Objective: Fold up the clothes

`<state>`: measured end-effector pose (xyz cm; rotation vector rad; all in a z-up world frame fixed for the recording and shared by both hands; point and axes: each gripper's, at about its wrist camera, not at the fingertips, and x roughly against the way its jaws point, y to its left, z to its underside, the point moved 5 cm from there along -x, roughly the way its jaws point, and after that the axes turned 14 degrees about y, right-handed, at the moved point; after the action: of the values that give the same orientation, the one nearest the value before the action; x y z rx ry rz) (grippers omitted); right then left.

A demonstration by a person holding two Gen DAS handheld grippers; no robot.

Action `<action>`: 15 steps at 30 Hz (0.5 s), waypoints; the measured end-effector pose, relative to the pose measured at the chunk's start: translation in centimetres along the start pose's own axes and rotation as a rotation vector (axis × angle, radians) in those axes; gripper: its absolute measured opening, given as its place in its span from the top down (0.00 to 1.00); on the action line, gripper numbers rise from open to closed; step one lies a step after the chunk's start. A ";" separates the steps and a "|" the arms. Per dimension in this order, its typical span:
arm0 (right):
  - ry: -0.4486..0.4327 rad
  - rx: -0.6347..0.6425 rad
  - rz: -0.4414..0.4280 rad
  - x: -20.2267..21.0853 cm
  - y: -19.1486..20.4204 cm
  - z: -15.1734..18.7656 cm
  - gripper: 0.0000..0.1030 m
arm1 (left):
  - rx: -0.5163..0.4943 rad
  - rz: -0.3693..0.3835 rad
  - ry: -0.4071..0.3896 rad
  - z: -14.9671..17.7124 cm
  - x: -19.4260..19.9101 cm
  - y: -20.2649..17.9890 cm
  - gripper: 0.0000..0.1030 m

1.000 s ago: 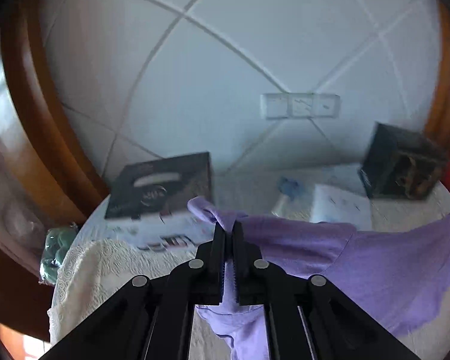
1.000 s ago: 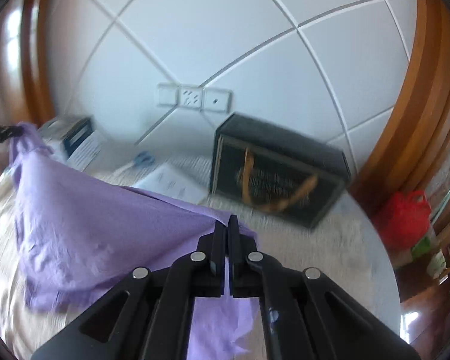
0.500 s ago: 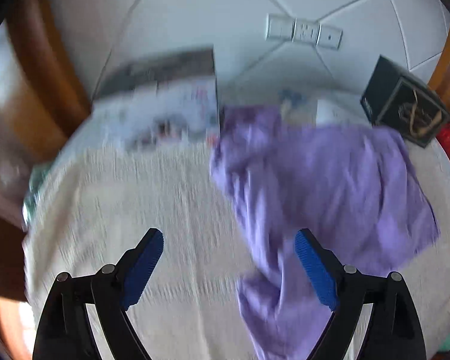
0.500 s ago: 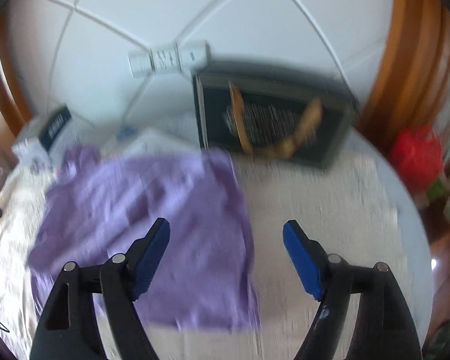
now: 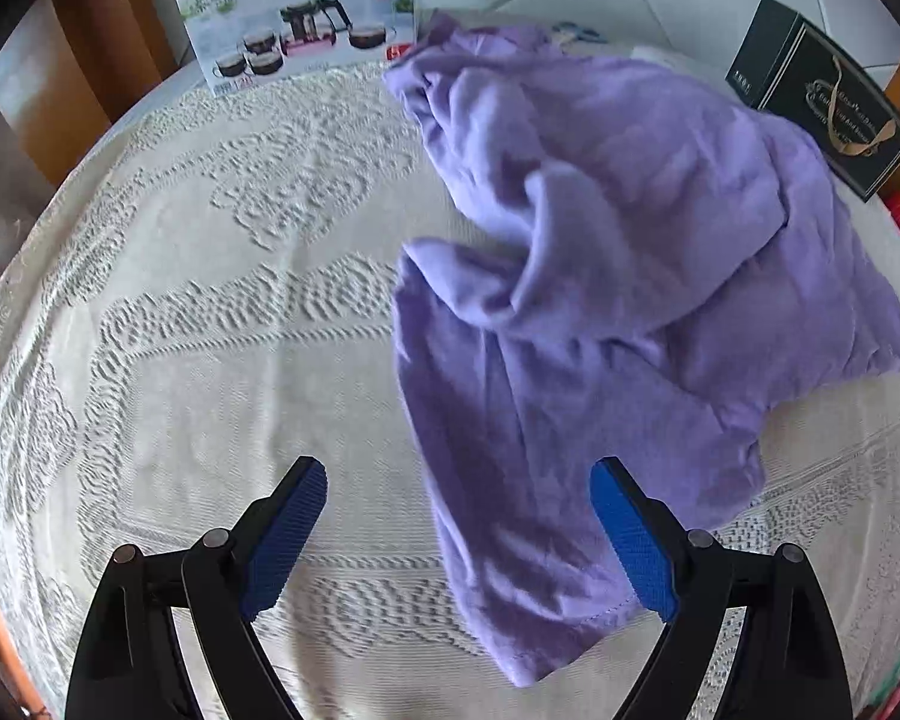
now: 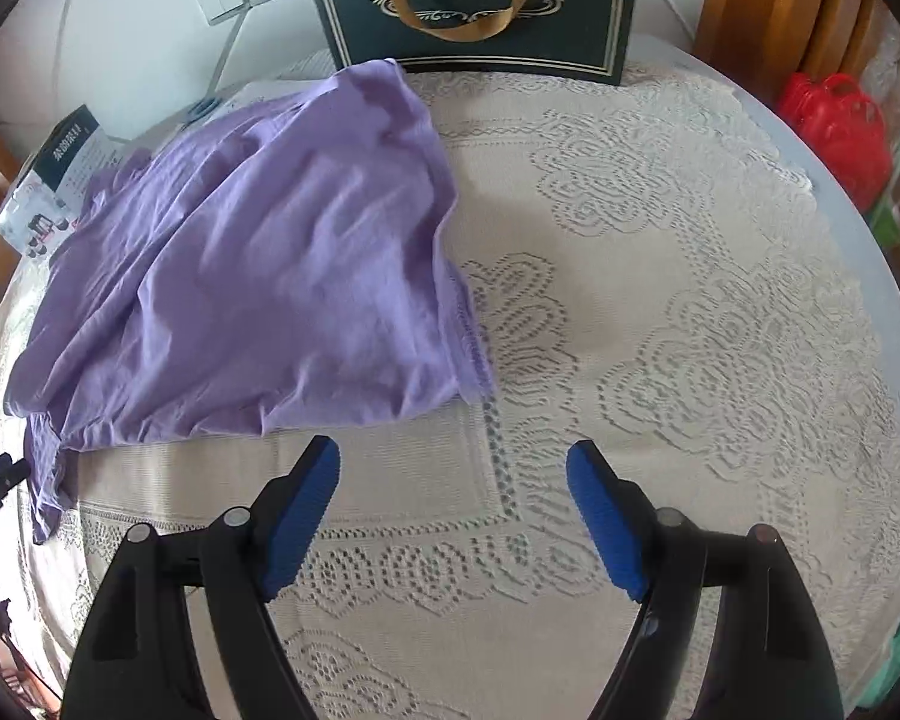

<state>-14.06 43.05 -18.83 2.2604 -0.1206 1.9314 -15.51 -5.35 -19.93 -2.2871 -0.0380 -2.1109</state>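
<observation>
Purple garment point(image 5: 618, 276) lying loose on the lace tablecloth point(image 5: 210, 300), both grippers free of it. The landmark throughout is the dark gift box point(image 6: 480, 0) with the tan ribbon handle.

Left gripper point(image 5: 459, 531): jaws spread wide, holding nothing, poised above the garment's near hem; the right blue pad point(image 5: 630, 546) overlies the fabric in the view, but contact cannot be judged. Right gripper point(image 6: 453, 510): likewise wide and empty, hovering over bare cloth just short of the garment's near edge point(image 6: 270, 420).

The garment extends from the foot of the gift box, where one corner point(image 6: 384, 69) touches or nearly touches it, toward the grippers and away to the box's left. It is spread only roughly: a raised ridge point(image 5: 546, 228) and bunched folds remain on the side far from the box, near the tea-set carton point(image 5: 306, 18). The open jaws suit a fresh grasp; judged from this layout, folding proper has not begun, and the wrinkled side probably needs flattening first.
</observation>
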 end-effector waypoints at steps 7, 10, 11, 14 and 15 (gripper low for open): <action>-0.013 -0.028 0.029 -1.9 -0.4 -2.0 0.18 | 0.040 -0.019 -0.005 0.9 -1.1 -1.2 0.14; 0.015 0.001 0.057 -3.3 0.3 -2.2 0.30 | 0.064 -0.009 0.016 1.3 -0.5 -1.5 0.42; 0.023 0.012 0.071 -3.6 0.6 -2.1 0.64 | 0.069 0.000 0.021 1.4 -0.1 -1.7 0.79; 0.016 0.018 0.094 -3.1 1.1 -1.9 0.91 | 0.100 0.058 0.029 2.0 0.7 -1.6 0.96; 0.015 0.017 0.094 -2.7 1.2 -1.7 0.92 | 0.105 0.064 0.021 2.3 1.1 -1.5 0.96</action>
<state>-16.38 42.02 -21.15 2.2902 -0.2123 2.0018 -13.17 -3.74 -18.97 -2.1772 -0.0722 -2.0510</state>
